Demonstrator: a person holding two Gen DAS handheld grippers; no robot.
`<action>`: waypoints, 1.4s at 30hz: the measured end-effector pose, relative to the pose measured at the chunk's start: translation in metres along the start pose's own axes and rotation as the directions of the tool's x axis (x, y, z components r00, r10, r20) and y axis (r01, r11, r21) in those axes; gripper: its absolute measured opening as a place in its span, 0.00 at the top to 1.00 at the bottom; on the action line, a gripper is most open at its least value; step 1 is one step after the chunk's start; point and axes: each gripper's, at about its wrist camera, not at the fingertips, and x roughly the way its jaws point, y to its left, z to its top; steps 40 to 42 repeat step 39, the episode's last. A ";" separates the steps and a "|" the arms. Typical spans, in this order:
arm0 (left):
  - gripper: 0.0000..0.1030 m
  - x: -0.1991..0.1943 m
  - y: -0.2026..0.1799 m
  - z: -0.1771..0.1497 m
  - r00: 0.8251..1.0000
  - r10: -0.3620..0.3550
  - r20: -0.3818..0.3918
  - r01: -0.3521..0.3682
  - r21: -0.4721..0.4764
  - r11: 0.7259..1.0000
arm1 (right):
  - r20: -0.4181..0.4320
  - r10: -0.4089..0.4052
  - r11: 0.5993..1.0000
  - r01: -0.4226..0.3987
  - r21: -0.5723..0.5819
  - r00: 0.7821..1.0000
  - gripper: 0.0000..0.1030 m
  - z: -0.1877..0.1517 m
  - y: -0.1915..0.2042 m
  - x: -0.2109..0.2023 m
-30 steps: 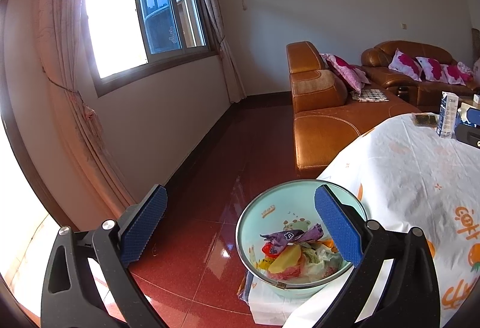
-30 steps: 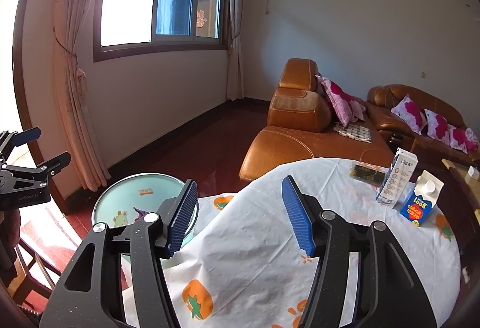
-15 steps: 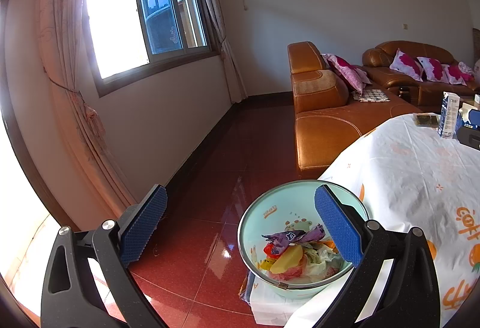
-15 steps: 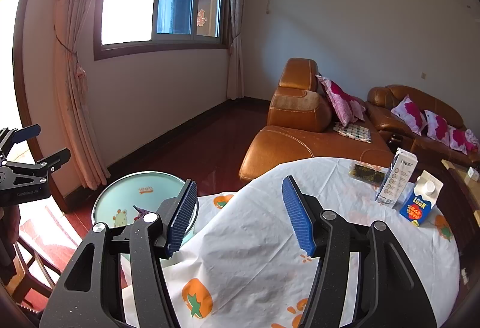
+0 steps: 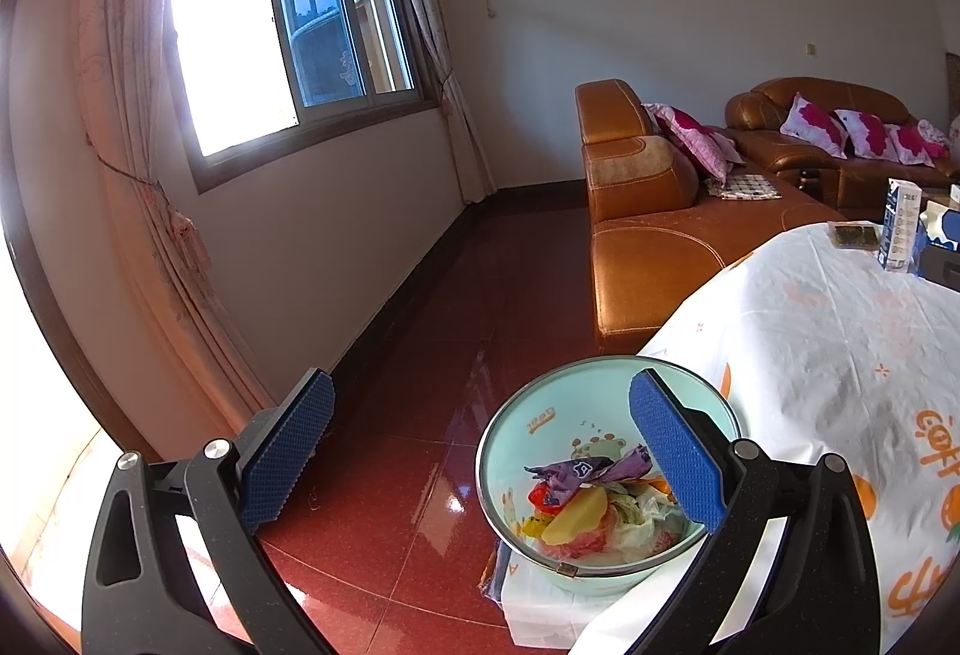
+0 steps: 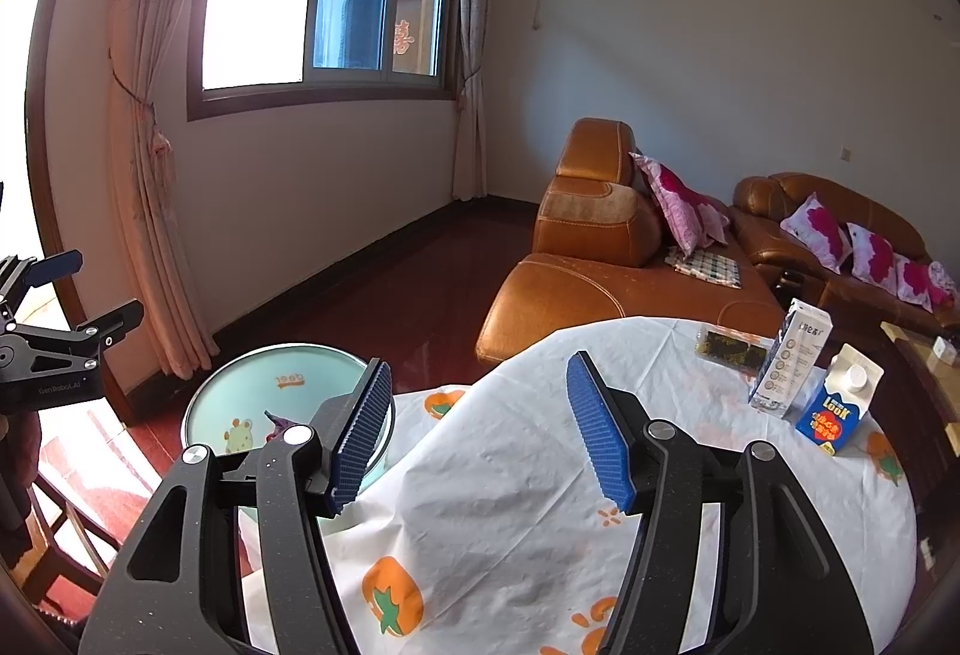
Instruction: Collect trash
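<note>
A pale green enamel basin (image 5: 552,409) sits at the left edge of the table and holds several pieces of trash (image 5: 591,505): a purple wrapper, yellow, red and white scraps. My left gripper (image 5: 480,451) hovers just before it, open, with its right finger over the basin's rim and nothing between the pads. In the right wrist view the basin (image 6: 252,391) shows behind the left finger. My right gripper (image 6: 480,433) stands open above the white tablecloth (image 6: 516,475), empty. A tall white carton (image 6: 789,358), a blue carton (image 6: 840,406) and a dark packet (image 6: 732,346) rest at the table's far side.
A brown leather sofa (image 6: 600,259) with pink cushions stands beyond the table. Red tiled floor (image 5: 420,355) stretches to the window wall and curtains. The left gripper's body (image 6: 54,349) shows at the left edge of the right wrist view, above a wooden chair (image 6: 54,553).
</note>
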 end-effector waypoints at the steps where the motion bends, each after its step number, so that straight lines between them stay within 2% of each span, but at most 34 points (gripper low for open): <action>1: 0.06 0.000 -0.001 0.000 1.000 0.001 0.000 -0.001 0.002 1.000 | 0.000 0.000 1.000 0.000 0.000 1.000 0.41 0.000 0.000 0.000; 31: 0.06 -0.003 -0.018 -0.002 0.999 -0.040 0.004 0.040 0.050 0.998 | 0.007 -0.011 1.000 0.011 0.003 1.000 0.35 -0.004 -0.004 -0.001; 35: 0.06 -0.002 -0.018 -0.003 1.000 -0.029 -0.002 0.029 0.052 0.998 | -0.001 -0.044 0.999 0.044 0.008 0.999 0.34 -0.008 -0.019 -0.001; 39: 0.06 0.001 -0.019 -0.004 0.999 -0.027 -0.018 0.028 0.054 0.998 | -0.043 -0.107 0.993 0.109 0.046 0.993 0.32 -0.022 -0.057 0.003; 42: 0.06 0.001 -0.019 -0.004 0.999 -0.027 -0.018 0.028 0.054 0.998 | -0.043 -0.107 0.993 0.109 0.046 0.993 0.32 -0.022 -0.057 0.003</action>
